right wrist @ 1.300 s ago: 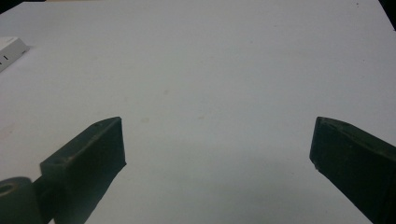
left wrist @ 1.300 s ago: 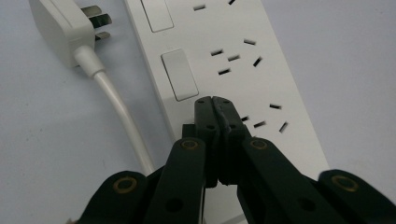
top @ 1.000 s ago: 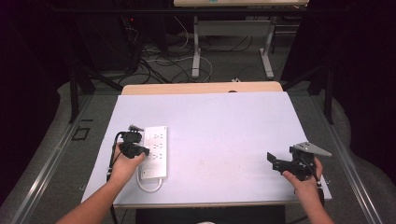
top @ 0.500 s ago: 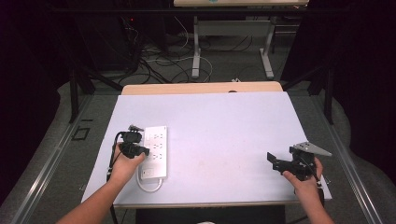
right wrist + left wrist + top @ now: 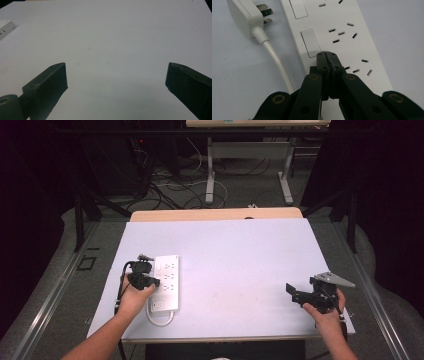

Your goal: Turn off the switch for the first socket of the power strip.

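A white power strip (image 5: 166,281) lies on the left part of the white table (image 5: 235,260), with several socket rows and rocker switches (image 5: 310,42). Its white plug (image 5: 244,18) and cord (image 5: 277,62) lie beside it. My left gripper (image 5: 150,281) hovers over the strip; its jaws are shut with nothing between them, and its tips (image 5: 326,55) sit at the near edge of a switch. My right gripper (image 5: 295,295) rests near the table's front right corner. Its jaws stand wide open over bare table, and its fingers (image 5: 53,77) hold nothing.
A tan board edge (image 5: 215,214) lies along the table's far side. Beyond it stand a desk frame (image 5: 247,165) and loose cables (image 5: 170,185) on the floor. The strip's corner (image 5: 6,27) shows far left in the right gripper view.
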{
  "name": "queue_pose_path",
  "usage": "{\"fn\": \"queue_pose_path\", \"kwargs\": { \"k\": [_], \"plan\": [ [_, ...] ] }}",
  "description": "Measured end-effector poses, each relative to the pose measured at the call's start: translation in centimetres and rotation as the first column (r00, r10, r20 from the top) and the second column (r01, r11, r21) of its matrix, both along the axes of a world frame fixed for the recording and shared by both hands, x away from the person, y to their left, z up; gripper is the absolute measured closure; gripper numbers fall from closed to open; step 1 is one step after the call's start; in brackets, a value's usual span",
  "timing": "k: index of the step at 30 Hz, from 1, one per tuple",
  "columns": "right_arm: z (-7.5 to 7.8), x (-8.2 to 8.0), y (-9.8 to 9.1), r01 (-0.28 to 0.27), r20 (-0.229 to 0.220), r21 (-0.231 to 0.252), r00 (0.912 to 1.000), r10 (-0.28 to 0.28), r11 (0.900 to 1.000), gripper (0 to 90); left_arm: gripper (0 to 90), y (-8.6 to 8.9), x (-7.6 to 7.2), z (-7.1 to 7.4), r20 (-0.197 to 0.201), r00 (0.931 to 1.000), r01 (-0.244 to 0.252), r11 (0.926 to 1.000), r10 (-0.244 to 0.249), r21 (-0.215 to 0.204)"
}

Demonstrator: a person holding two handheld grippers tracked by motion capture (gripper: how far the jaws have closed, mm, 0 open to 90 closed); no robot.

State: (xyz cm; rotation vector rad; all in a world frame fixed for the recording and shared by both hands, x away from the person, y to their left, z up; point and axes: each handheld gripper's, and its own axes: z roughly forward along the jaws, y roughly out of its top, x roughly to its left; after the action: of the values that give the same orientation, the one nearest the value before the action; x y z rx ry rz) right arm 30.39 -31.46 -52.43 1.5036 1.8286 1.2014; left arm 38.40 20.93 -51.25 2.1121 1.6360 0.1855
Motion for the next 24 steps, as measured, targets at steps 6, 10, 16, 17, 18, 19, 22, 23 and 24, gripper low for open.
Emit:
{"fn": "queue_pose_path", "kwargs": {
  "k": [6,10,16,17,18,19,22,23,24],
  "plan": [
    [-0.02,-0.01,0.01,0.004,-0.006,0.006,1.0,-0.004,1.0,3.3,90.0,-0.05,0.04,-0.04,0.005,1.0,-0.006,1.0,0.006,-0.001],
    [-0.03,0.02,-0.08,0.001,0.002,0.0,1.0,-0.001,1.0,3.3,90.0,0.0,0.03,-0.03,0.003,1.0,-0.005,1.0,0.005,-0.004],
    [-0.09,0.06,-0.02,0.008,0.008,0.008,0.9999,-0.008,0.9999,3.4,90.0,0.1,0.01,-0.02,0.0,1.0,-0.007,0.9999,0.007,-0.014],
    [-0.09,0.06,-0.04,0.006,0.007,0.008,1.0,-0.007,1.0,3.4,90.0,0.1,0.01,-0.03,0.001,1.0,-0.006,0.9999,0.006,-0.014],
    [-0.11,0.08,-0.03,0.008,0.008,0.008,0.9999,-0.009,0.9999,3.4,90.0,0.07,0.02,-0.06,0.004,1.0,-0.007,0.9999,0.007,-0.013],
    [-0.11,0.08,-0.05,0.007,0.007,0.007,0.9999,-0.007,1.0,3.4,90.0,0.06,0.04,-0.03,0.001,1.0,-0.006,0.9999,0.006,-0.01],
    [-0.13,0.09,0.0,0.011,0.004,0.011,0.9999,-0.011,0.9999,3.4,90.0,-0.05,0.1,0.07,-0.01,0.9999,-0.007,1.0,0.007,-0.007],
    [-0.12,0.09,-0.02,0.009,0.003,0.011,1.0,-0.009,0.9999,3.4,90.0,-0.13,0.08,0.02,-0.004,0.9999,-0.013,0.9999,0.013,-0.006],
    [-0.12,0.1,-0.01,0.01,0.005,0.012,0.9999,-0.01,0.9999,3.5,90.0,-0.16,0.07,0.0,-0.001,0.9999,-0.013,0.9999,0.013,-0.004]
  ]
}}
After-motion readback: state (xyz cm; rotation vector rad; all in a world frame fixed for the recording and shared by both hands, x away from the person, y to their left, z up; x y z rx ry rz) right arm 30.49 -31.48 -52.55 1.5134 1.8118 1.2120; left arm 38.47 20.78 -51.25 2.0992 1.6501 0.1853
